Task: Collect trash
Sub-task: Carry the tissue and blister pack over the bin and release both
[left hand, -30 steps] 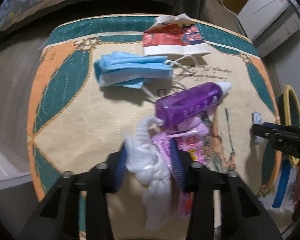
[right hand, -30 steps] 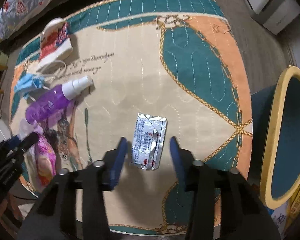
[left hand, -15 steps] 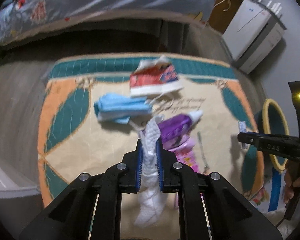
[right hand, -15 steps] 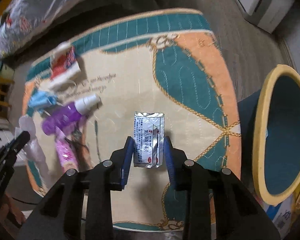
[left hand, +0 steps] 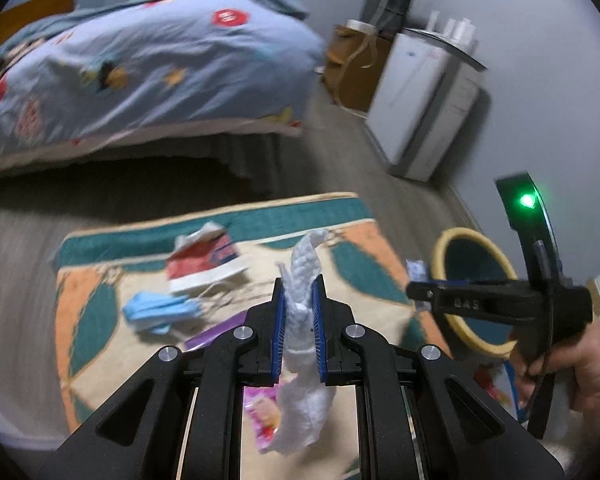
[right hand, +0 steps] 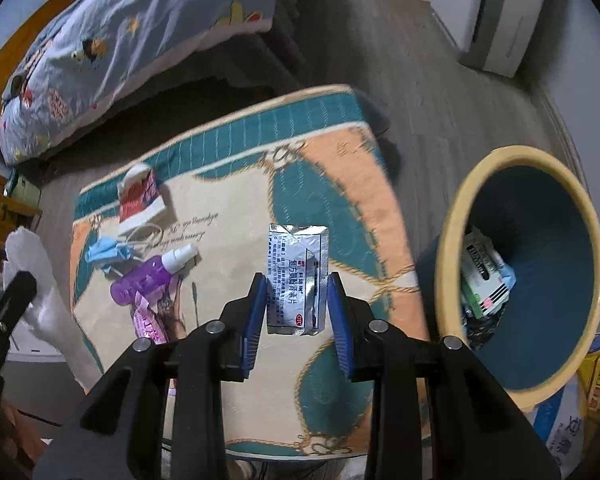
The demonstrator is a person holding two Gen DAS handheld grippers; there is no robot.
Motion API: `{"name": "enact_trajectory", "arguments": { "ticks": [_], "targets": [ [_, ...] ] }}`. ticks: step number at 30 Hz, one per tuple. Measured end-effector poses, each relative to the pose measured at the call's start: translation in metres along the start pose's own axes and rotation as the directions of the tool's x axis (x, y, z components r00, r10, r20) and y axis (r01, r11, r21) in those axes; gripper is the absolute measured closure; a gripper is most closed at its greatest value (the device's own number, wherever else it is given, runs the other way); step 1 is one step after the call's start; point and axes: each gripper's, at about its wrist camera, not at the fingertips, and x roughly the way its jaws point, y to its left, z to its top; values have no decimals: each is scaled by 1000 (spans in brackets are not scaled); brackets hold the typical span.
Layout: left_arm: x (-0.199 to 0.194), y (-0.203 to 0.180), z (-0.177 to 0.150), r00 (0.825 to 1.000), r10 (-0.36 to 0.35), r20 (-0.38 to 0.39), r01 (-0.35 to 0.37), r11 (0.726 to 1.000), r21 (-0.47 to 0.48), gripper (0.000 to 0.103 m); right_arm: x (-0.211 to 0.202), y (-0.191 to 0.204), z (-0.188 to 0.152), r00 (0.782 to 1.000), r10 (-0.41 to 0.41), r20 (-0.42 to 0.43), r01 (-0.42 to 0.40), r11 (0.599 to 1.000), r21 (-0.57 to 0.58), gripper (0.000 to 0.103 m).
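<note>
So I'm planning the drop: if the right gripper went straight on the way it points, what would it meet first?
Probably the mat, not the bin, which sits off to its right; depth is unclear. It holds the foil packet.

a patterned rug [right hand: 228, 216] carries a purple spray bottle [right hand: 148, 276], blue mask [right hand: 108, 254], red-white packet [right hand: 138, 200] and pink wrapper [right hand: 150, 322].

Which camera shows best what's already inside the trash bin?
The right wrist view: it looks into the trash bin, showing packaging at the bottom. In the left wrist view the right gripper crosses the bin and hides its contents.
</note>
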Motion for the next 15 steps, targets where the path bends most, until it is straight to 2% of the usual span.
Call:
{"name": "enact_trajectory", "arguments": {
  "ticks": [4, 15],
  "targets": [
    [9, -30, 4, 1000, -17, 1, 17, 997, 78, 89, -9, -15, 4, 999, -3, 36, 2, 1000, 22, 72],
    [38, -95, 15, 994, -111, -11, 111, 986, 125, 89, -31, -81, 5, 996, -49, 77, 43, 997, 71, 72]
  ]
}}
